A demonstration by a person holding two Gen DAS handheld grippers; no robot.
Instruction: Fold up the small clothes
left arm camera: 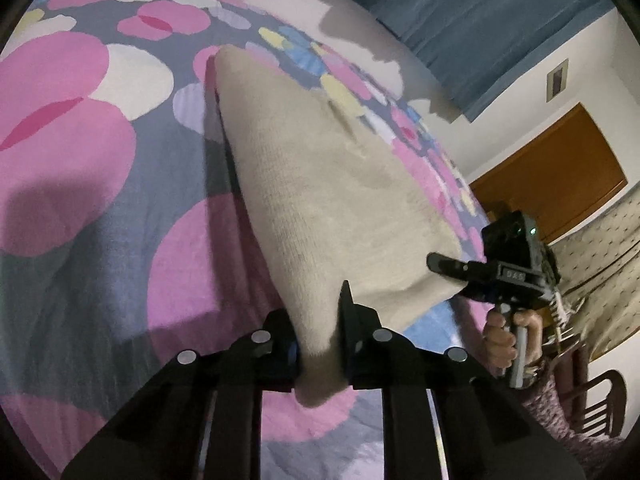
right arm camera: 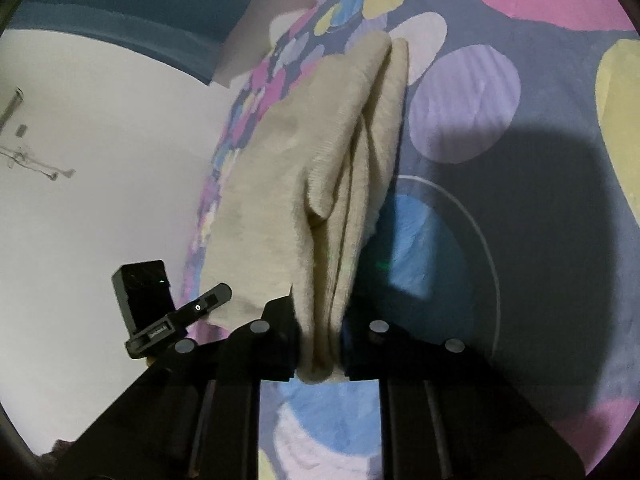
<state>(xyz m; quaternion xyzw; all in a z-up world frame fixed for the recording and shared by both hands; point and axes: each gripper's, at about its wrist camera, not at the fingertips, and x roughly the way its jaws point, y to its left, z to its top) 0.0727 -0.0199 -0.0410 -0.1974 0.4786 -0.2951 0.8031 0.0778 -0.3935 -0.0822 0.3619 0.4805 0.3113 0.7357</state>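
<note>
A beige knit garment (left arm camera: 320, 184) is held up above a bed, stretched between both grippers. My left gripper (left arm camera: 318, 336) is shut on one lower corner of it. My right gripper (right arm camera: 320, 340) is shut on the other corner, where the beige knit garment (right arm camera: 312, 160) hangs in several folded layers. The right gripper also shows in the left wrist view (left arm camera: 460, 276), clamped on the cloth's far corner. The left gripper shows in the right wrist view (right arm camera: 212, 300) at the cloth's left edge.
The bed sheet (left arm camera: 100, 160) is grey with pink, white, blue and yellow ovals; it also fills the right wrist view (right arm camera: 520, 160). A blue curtain (left arm camera: 480, 20), white wall, wooden door (left arm camera: 560, 172) and a chair (left arm camera: 600, 400) lie to the right.
</note>
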